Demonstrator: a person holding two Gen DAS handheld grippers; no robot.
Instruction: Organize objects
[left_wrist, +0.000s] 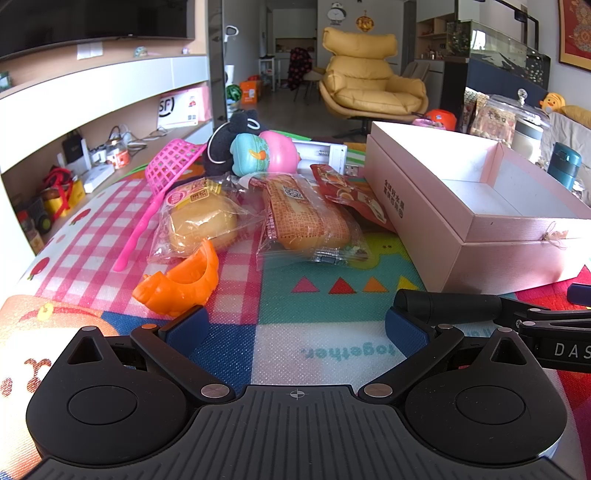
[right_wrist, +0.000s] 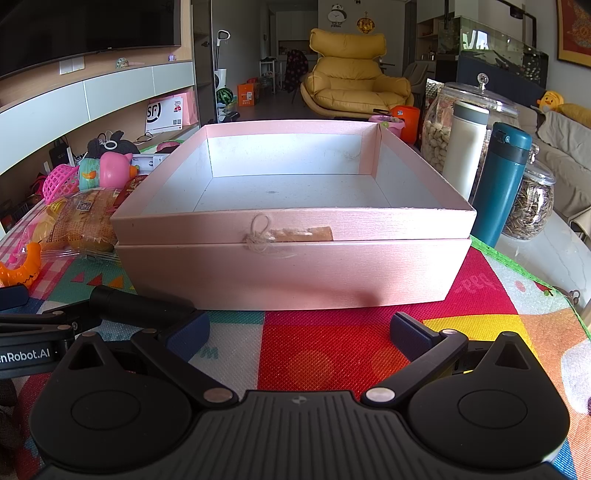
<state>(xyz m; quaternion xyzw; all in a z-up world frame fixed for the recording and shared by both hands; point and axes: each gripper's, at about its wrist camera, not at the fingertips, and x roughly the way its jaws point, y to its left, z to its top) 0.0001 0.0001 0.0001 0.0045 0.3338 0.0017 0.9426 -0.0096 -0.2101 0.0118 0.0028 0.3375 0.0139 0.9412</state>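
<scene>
A living room with a big yellow chair far at the back. In front, a counter under a bright play mat with checks and triangles.

Left claw low over the mat, blue pads wide apart, nothing held between them. Just ahead and a bit to the left, an orange toy piece, close to the left pad but not touching. Behind that, a bun in a clear bag and a long bread in a clear bag, side by side. A red snack bag next to the bread. A pink net scoop to the left of the bun. Further back, a black plush toy, a teal toy and a pink toy, all bunched up.

To the right of the snacks, a big pink box, open on top, white inside, nothing in it.

Right claw low over the red part of the mat, pads wide apart too, holding nothing. Pink box straight ahead, near but not touching. A teal bottle, a white bottle and glass jars to the right of the box.
</scene>
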